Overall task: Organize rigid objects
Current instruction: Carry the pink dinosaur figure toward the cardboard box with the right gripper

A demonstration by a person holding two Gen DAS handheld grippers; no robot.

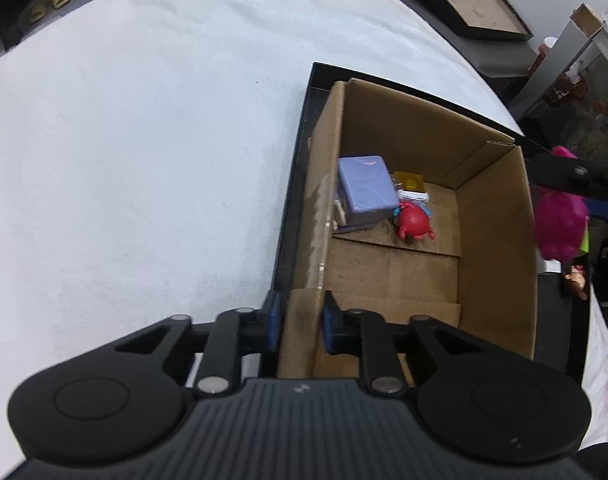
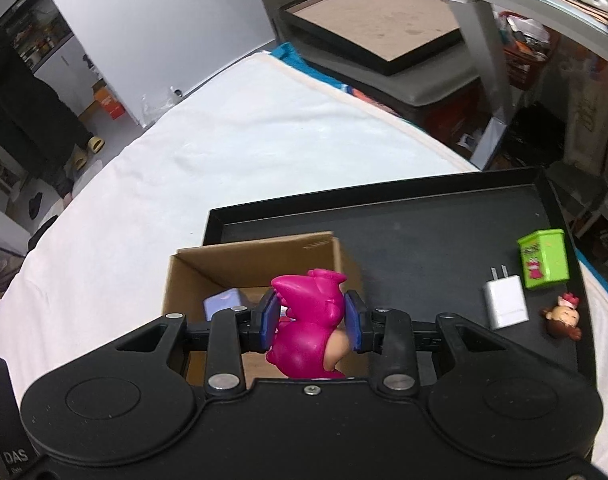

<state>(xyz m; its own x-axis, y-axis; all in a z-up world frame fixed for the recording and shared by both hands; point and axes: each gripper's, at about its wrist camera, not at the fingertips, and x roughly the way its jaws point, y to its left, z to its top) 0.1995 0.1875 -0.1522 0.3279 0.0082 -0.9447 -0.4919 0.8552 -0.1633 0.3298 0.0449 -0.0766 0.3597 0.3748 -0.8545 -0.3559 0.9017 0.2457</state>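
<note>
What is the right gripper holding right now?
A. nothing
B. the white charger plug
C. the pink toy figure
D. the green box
C: the right gripper is shut on the pink toy figure over the cardboard box, while the white charger plug and green box lie on the black tray.

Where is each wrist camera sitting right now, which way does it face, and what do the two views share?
Left wrist: on the left gripper, looking down into the cardboard box; its fingers clamp the box's near wall, and the right gripper's arm enters at the right edge.
Right wrist: on the right gripper, low over the box, facing across the black tray toward the white cloth; its fingers clamp the pink toy.
Shared: box, tray, pink toy, lavender block, small doll.
</note>
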